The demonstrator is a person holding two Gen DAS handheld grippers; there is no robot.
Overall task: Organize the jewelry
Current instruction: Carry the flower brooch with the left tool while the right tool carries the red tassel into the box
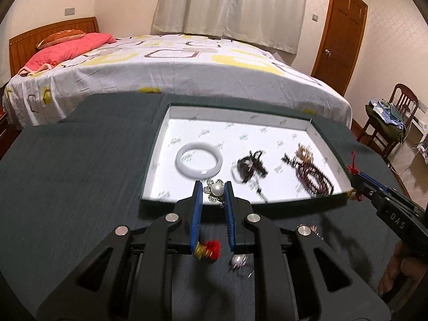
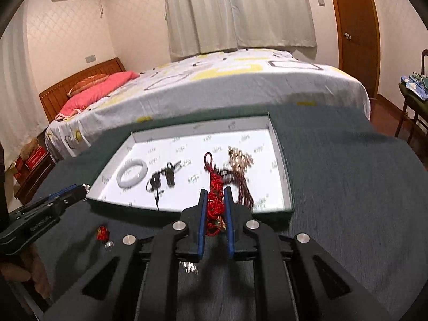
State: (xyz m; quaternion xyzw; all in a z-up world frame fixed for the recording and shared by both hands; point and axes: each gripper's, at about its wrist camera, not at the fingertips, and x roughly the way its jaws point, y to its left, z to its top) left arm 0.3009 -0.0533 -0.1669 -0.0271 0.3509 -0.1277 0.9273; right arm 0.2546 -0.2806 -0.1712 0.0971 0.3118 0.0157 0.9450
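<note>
Left tongs (image 1: 213,190) are clamped on a pearl flower brooch (image 1: 215,190) at the tray's (image 1: 171,117) near edge; a red knot charm (image 2: 214,200) is gripped by the right tongs (image 2: 215,196). Further in, a white bangle (image 1: 199,163) and dark beads (image 1: 315,176) are laid out.

"DAS" in white letters on the right tool (image 1: 355,187), tray (image 1: 171,115) print unreadable

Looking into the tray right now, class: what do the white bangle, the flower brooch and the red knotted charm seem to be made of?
White bangle: polished stone or glass, maybe jade; milky, smooth, glossy.
Flower brooch, between the left gripper fingers: silvery metal petals, seemingly with small stones, around a glossy pearl-like bead.
Red knotted charm, in the right gripper: woven cord, matte and knotted.
</note>
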